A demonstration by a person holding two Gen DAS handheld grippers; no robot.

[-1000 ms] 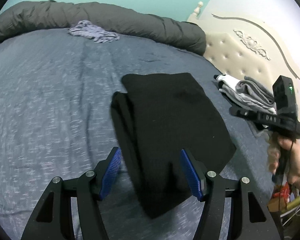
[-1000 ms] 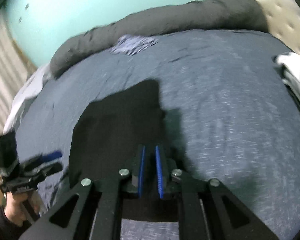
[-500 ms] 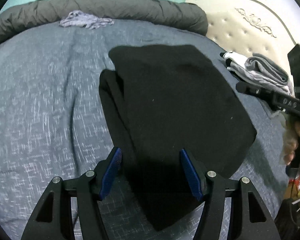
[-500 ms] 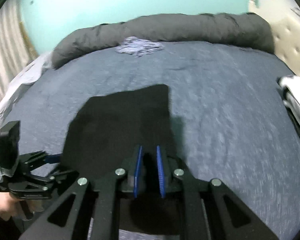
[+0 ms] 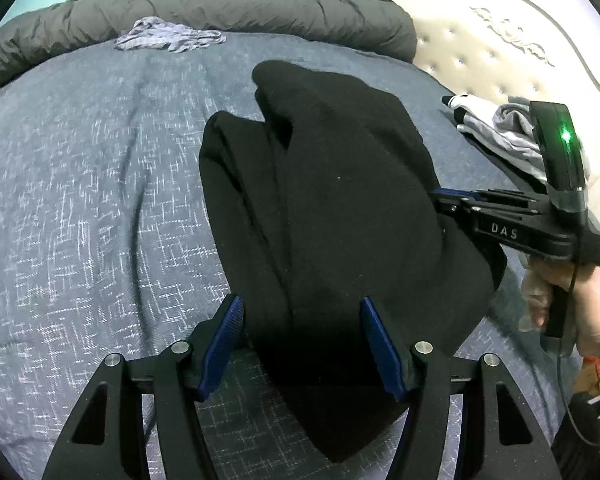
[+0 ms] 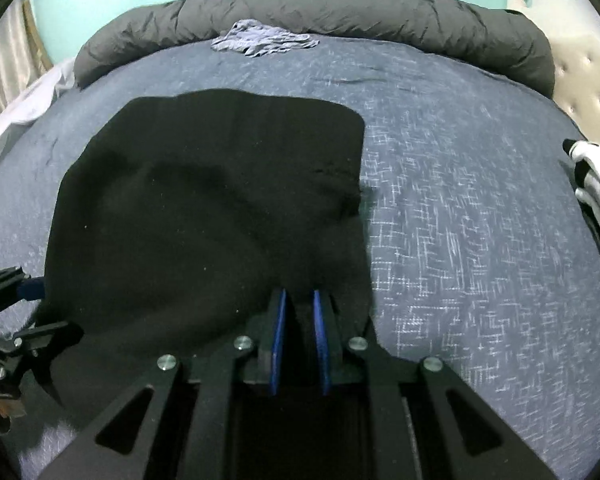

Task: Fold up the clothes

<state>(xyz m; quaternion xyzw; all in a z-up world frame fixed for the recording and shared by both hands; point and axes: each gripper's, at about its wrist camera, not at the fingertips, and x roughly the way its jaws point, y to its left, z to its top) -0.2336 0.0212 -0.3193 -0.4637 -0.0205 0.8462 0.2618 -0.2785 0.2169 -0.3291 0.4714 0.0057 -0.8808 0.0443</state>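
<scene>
Your two grippers work over a wide bed covered in a blue-grey sheet (image 5: 80,200) with a pale crosshatch fleck. A long dark grey duvet (image 5: 228,12), rolled up, runs along the far edge of the bed, against a turquoise wall. A cream tufted headboard (image 5: 480,60) stands at the right.

In the middle of the sheet lies the black garment (image 5: 340,208), the thing you are folding. It is thick and dark, doubled over itself, with a narrower fold showing along its left side. From the right wrist view it spreads as a broad dark shape with a squared far corner.

Your left gripper (image 5: 302,344) has its blue-padded fingers spread wide, one on each side of the near end of the black garment; whether the pads touch the cloth is hard to tell.

Your right gripper (image 6: 300,340) has its fingers drawn narrow, pinching an edge of the black garment between the blue pads. From the left wrist view the same tool reaches in from the right side, a green light glowing on its body, with your hand (image 5: 580,304) around the grip.

A small stack of grey and white clothes (image 5: 504,136) sits near the headboard. A crumpled lilac-grey cloth (image 5: 168,38) lies far back, just beside the duvet.
</scene>
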